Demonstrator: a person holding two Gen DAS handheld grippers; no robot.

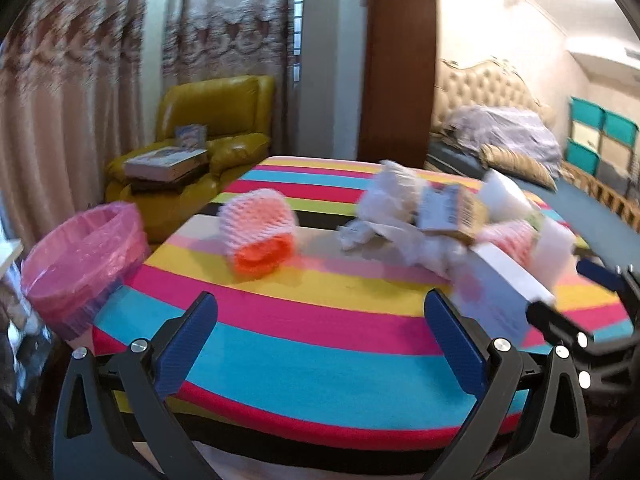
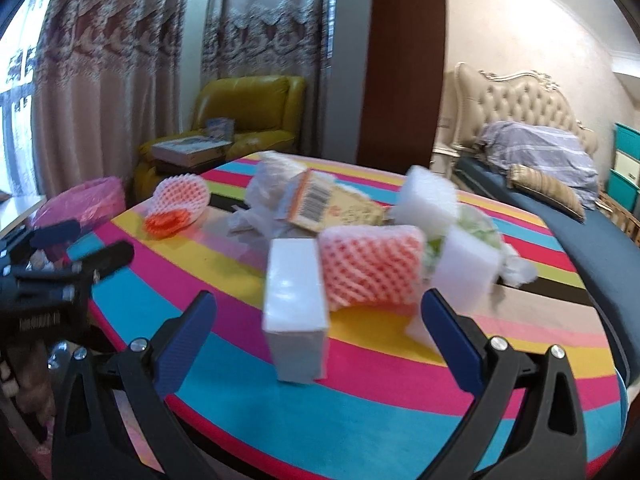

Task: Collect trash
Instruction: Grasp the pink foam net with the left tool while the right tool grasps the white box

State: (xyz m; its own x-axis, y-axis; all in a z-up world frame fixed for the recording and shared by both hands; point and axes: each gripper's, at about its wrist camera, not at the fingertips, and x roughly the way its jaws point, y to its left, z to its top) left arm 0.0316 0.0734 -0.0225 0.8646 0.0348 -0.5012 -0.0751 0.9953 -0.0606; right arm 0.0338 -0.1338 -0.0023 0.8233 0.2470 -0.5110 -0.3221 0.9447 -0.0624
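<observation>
I am holding the right tool (image 2: 316, 328) spread and empty just before the white box (image 2: 296, 312), judging it light and stiff, best pinched across its narrow sides.

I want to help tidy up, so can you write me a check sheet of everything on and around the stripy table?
Surface: round table with rainbow-striped cloth, trash on its far half.
Job's things: white cardboard box; pink foam fruit net; second pink-and-orange foam net; white foam blocks; barcoded paper packet; crumpled white plastic; pink-lined waste bin at the table's left edge.
Clutter: nothing seen beyond the trash.
Grippers: left gripper open, empty; right gripper open, facing the white box.
Cables: nothing seen.
Surroundings: yellow leather armchair holding books, curtains, tufted bed.
</observation>
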